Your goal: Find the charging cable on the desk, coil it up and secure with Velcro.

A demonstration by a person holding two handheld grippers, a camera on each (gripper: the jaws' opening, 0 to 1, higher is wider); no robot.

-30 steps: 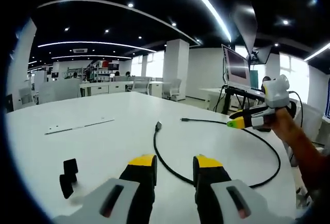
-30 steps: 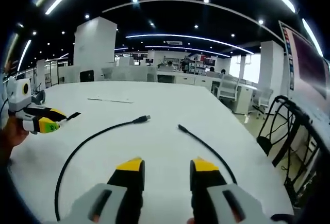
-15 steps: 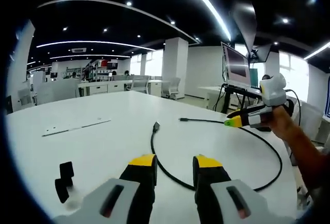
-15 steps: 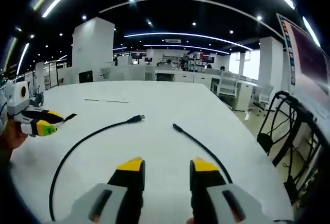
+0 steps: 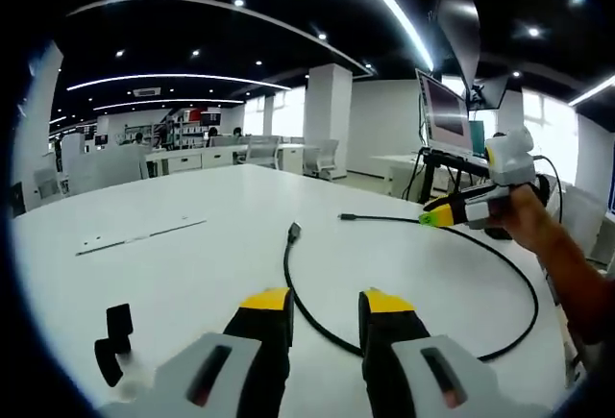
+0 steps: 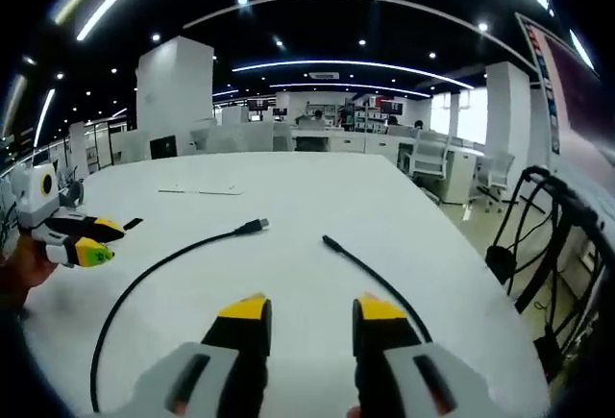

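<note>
Left gripper (image 5: pixel 327 310) and right gripper (image 6: pixel 306 311) stayed parted, holding nothing, above the white desk (image 5: pixel 202 264). The black charging cable (image 5: pixel 306 307) lay uncoiled as before. Left gripper view showed black Velcro pieces (image 5: pixel 111 341) at left.

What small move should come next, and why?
Probably ease the right gripper forward and down to the near cable end. The black charging cable lies loose in an open curve on the white desk, uncoiled. Both grippers hover open, holding nothing, and that plug lies just ahead of the right jaws. The left gripper could then take the other end.
</note>
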